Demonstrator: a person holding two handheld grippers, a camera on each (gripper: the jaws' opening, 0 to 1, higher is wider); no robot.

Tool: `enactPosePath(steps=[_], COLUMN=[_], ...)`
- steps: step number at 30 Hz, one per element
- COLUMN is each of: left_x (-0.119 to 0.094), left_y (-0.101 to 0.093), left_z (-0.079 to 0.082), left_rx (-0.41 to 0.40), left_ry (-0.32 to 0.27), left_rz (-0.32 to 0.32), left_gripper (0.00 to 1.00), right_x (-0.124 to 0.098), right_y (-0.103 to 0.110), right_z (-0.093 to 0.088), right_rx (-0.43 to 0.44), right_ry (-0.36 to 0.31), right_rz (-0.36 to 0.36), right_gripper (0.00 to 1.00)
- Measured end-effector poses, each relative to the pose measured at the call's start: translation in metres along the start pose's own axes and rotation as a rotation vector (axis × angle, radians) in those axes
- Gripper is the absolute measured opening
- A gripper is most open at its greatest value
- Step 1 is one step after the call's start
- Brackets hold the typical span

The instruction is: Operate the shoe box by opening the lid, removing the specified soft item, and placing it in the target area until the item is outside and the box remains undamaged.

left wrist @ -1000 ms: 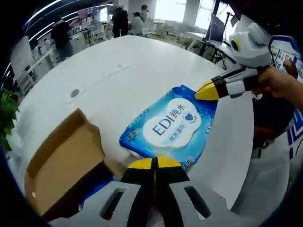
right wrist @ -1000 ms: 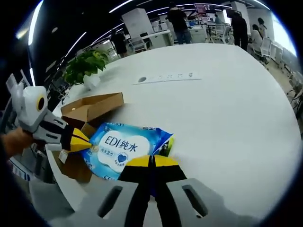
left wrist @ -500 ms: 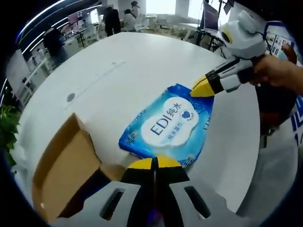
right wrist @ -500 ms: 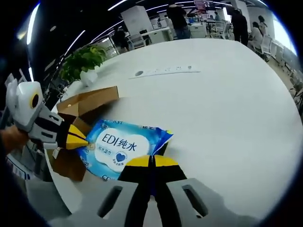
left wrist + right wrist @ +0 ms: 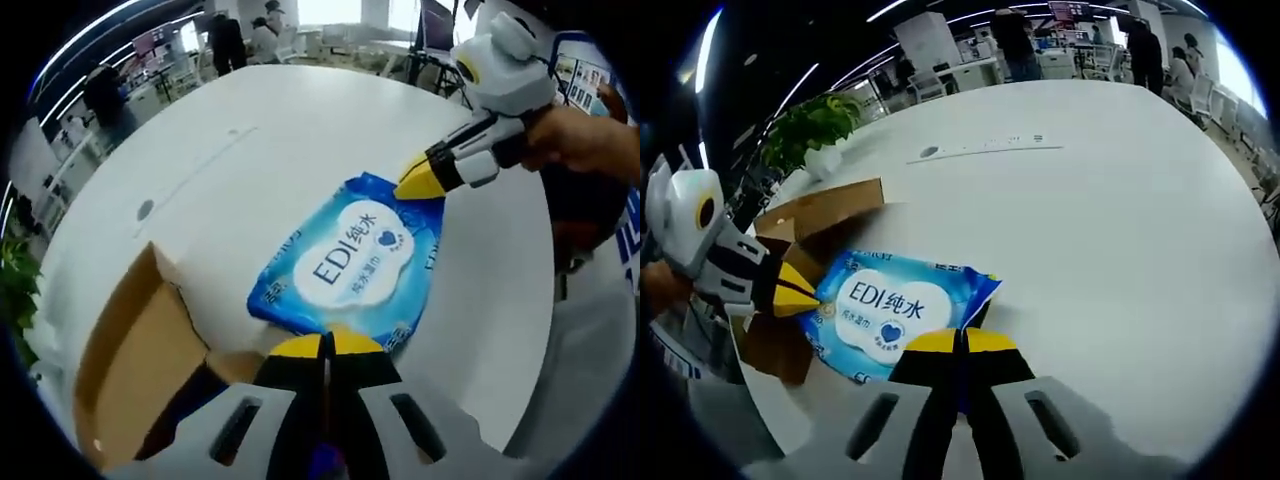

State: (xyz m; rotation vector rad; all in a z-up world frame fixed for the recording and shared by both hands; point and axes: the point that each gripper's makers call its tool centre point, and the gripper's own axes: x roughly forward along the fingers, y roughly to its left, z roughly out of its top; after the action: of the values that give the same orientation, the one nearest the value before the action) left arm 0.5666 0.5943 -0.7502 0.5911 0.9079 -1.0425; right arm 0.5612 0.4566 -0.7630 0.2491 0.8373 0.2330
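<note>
On the large white round table (image 5: 250,150) lies a soft blue pack of wet wipes with a white oval label printed "EDI" (image 5: 352,262), held at two opposite edges by the two grippers. The left gripper (image 5: 326,345), grey with yellow-tipped black jaws, rises from the bottom of the left gripper view with its jaws pressed together on the near edge of the pack. Across the pack in that view, the right gripper (image 5: 415,184) comes in from the upper right, held by a person's hand (image 5: 580,140), its yellow tips pinched on the far corner.

From the right gripper view the same pack (image 5: 888,312) rests flat on the table (image 5: 1110,200), with the right gripper (image 5: 962,342) closed on its near edge and the left gripper (image 5: 800,293) nipping its left end. The pack lies outside the open brown cardboard shoe box (image 5: 135,370), which sits just beside it at the table's edge with its lid flap raised; in the right gripper view the box (image 5: 815,215) stands behind and to the left of the pack, partly hidden by the left gripper. A green potted plant (image 5: 815,135) stands beyond the box, and people (image 5: 225,40) stand among desks in the background.
</note>
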Motion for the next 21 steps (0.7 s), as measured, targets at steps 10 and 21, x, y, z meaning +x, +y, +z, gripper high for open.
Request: enactPosePath(steps=[10,21], left_x=[-0.002,-0.020], left_y=[-0.003,0.001], left_z=[-0.003,0.008], left_rx=[0.041,-0.026], left_ry=[0.012,-0.062], left_rz=[-0.015,-0.029], left_gripper=[0.00,0.07], right_x=[0.000,-0.004], right_y=[-0.001,0.000], right_z=[-0.005,-0.004], right_rx=[-0.001,-0.045], right_ry=[0.013,0.006], right_rz=[-0.012,-0.025], right_gripper=[0.00,0.00])
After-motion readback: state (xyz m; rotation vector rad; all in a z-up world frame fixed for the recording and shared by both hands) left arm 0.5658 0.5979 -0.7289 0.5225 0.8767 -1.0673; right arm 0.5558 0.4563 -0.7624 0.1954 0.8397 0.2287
